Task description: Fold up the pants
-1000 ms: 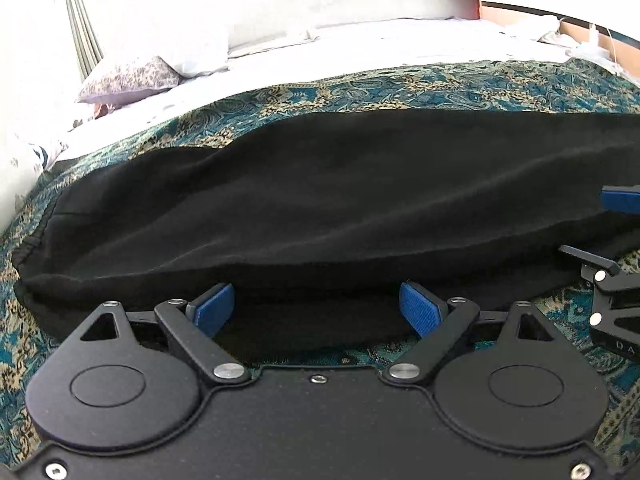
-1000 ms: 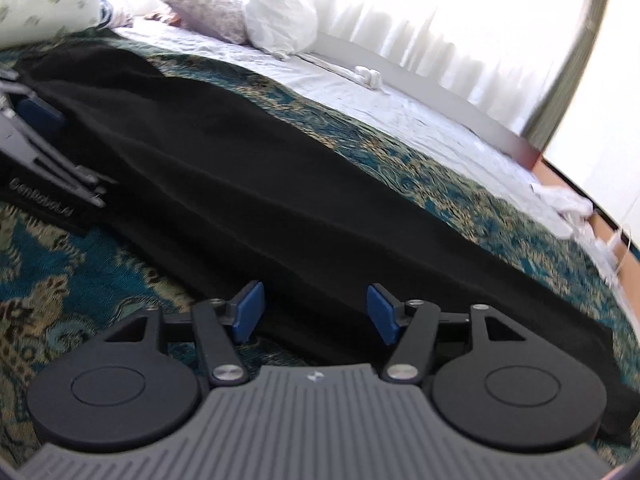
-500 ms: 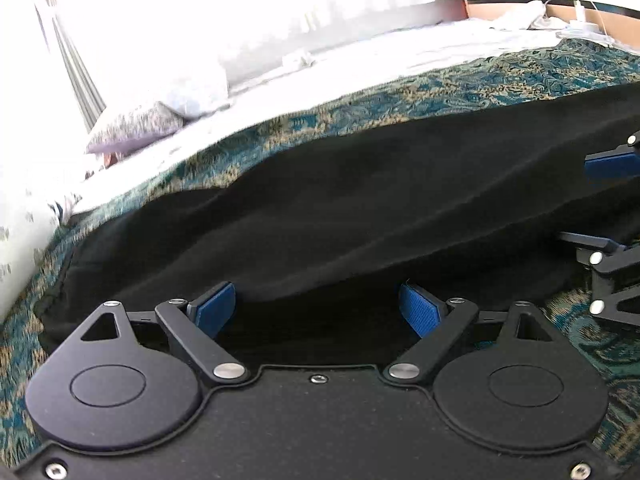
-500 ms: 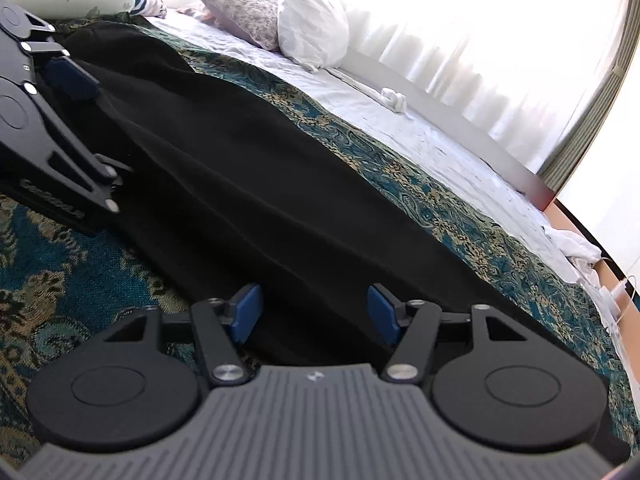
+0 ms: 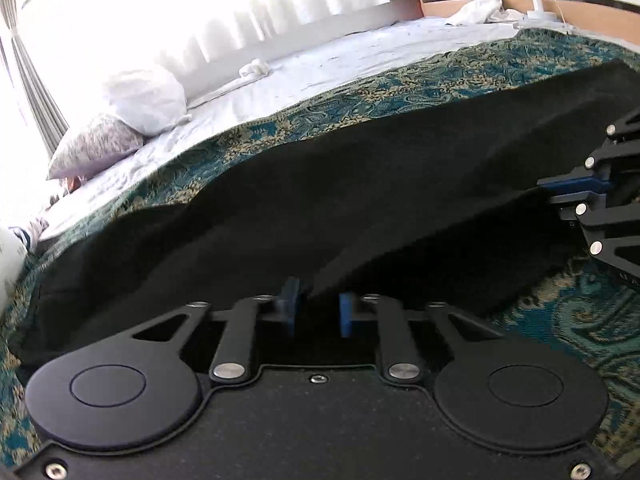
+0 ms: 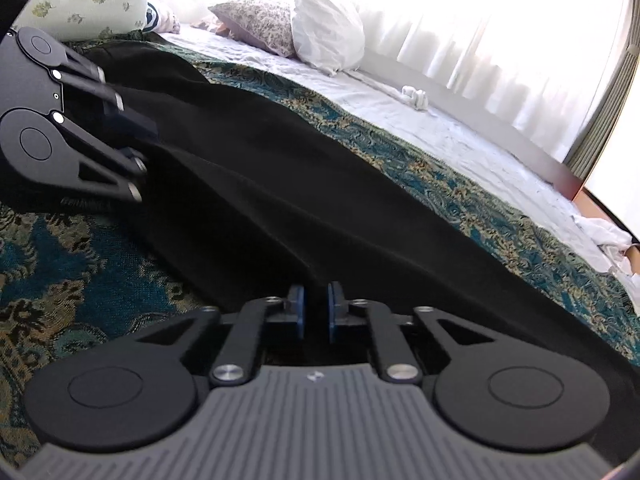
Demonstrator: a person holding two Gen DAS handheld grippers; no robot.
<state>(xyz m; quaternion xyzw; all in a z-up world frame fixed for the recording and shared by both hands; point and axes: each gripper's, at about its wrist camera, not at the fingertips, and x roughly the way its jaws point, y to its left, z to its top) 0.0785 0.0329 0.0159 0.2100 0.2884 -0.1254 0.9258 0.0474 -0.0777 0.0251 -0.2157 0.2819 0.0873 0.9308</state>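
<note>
Black pants [image 5: 320, 200] lie lengthwise across a teal and gold patterned bedspread [image 5: 580, 320]. My left gripper [image 5: 318, 312] is at their near edge, its jaws closing, and a fold of black cloth is pinched between the blue pads and rises off the bed. Further along the same edge, my right gripper [image 6: 314, 312] is also closing, with black cloth of the pants [image 6: 280, 184] between its pads. Each wrist view shows the other gripper clamped on that edge: the right gripper [image 5: 560, 192] at the right, the left gripper [image 6: 140, 128] at the left.
Beyond the bedspread [image 6: 60, 280] lies a white sheet [image 5: 340, 72] with a white pillow [image 5: 144, 100] and a floral pillow [image 5: 92, 144] at the left end. A crumpled white cloth [image 5: 480, 4] lies at the far right corner. A bright curtained window runs behind the bed.
Both grippers' jaws went from wide apart to nearly together on the near edge of the pants. That edge now stands off the bedspread. The left view has rolled a little.
</note>
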